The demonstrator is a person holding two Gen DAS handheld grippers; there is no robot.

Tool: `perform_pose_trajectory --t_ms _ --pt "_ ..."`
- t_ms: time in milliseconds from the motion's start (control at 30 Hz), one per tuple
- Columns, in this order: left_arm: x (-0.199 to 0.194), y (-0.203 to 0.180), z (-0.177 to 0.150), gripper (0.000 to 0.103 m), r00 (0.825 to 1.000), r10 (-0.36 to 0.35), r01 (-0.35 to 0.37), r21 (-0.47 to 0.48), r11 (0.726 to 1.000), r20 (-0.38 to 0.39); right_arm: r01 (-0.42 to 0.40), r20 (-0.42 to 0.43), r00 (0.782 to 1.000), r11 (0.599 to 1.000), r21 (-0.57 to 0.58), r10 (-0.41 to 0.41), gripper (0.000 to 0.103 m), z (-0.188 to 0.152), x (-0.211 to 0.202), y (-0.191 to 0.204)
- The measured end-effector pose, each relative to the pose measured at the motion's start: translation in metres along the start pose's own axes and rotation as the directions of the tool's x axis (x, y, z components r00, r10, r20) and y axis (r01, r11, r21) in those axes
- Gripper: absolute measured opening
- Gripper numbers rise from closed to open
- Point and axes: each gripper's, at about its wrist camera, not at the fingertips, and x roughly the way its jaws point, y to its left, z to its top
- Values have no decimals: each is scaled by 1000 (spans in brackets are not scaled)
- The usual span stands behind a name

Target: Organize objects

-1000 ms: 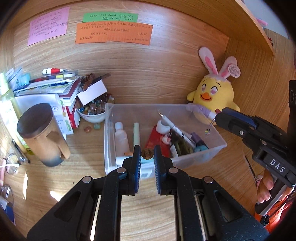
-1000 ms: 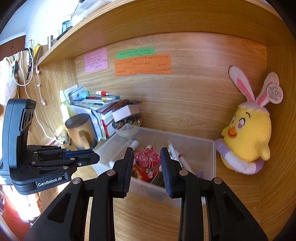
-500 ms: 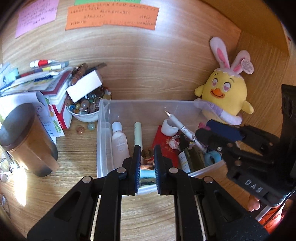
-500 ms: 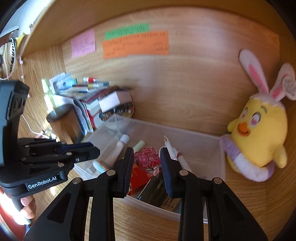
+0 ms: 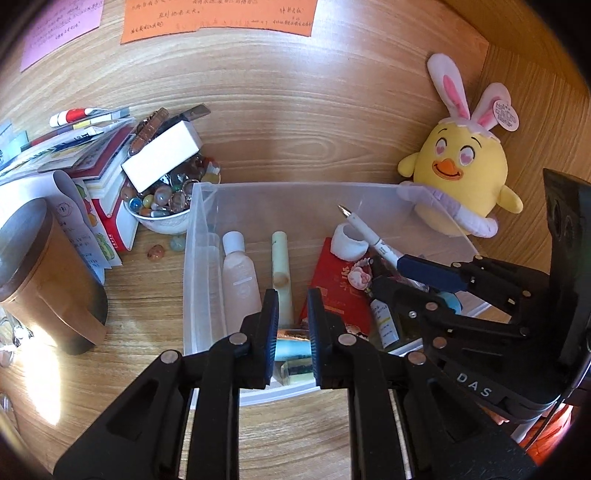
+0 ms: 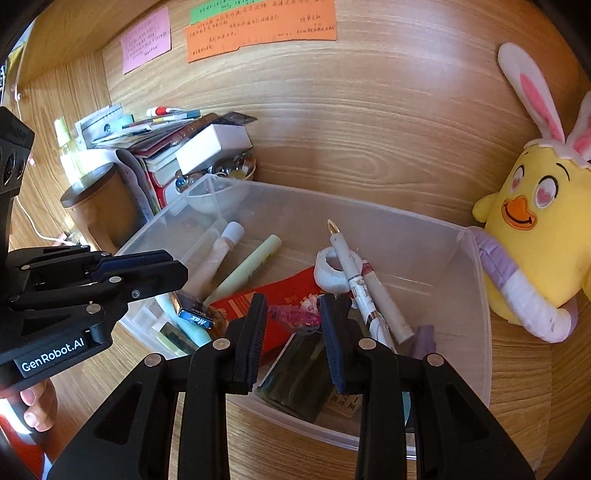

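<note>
Over clear bin | right gripper fingers clamp pink trinket | left gripper fingers clenched, empty

A yellow chick plush with pink rabbit ears sits at the right of the frame against the wooden back panel. An orange note and a pink note stick along the top edge.

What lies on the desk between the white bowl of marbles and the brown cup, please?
Two loose marbles lie on the bare wood, nearer the white bowl than the brown cup; the left wrist view shows this.
</note>
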Motion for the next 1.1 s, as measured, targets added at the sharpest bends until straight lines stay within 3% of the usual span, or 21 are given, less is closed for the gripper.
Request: perform_pose_trajectory --t_ms 100,300,467,833,967,1033,1100 --pt "-4 0 0 27 1000 -8 8 0 1000 3 5 -7 1000 1000 -1 -5 40 0 0 1" --pt "-19 -2 -1 28 1000 -7 7 8 1000 31 18 28 999 1000 -14 -17 42 3 -16 4" --pt "-33 -6 -4 36 998 6 -8 23 1000 67 29 51 998 999 -15 -28 44 2 -31 5" --pt "-65 -18 -22 73 987 33 -43 57 997 159 89 117 989 996 7 -89 68 -19 -70 -2" --pt "-70 -22 -30 86 984 38 -49 60 997 176 107 146 983 994 12 -108 83 -30 -86 1" --pt "-72 -22 -34 94 982 42 -52 52 997 184 115 151 982 993 8 -115 83 -34 -91 3" --pt "-73 -23 -38 94 980 44 -55 49 997 192 120 151 981 993 6 -119 84 -39 -94 5"
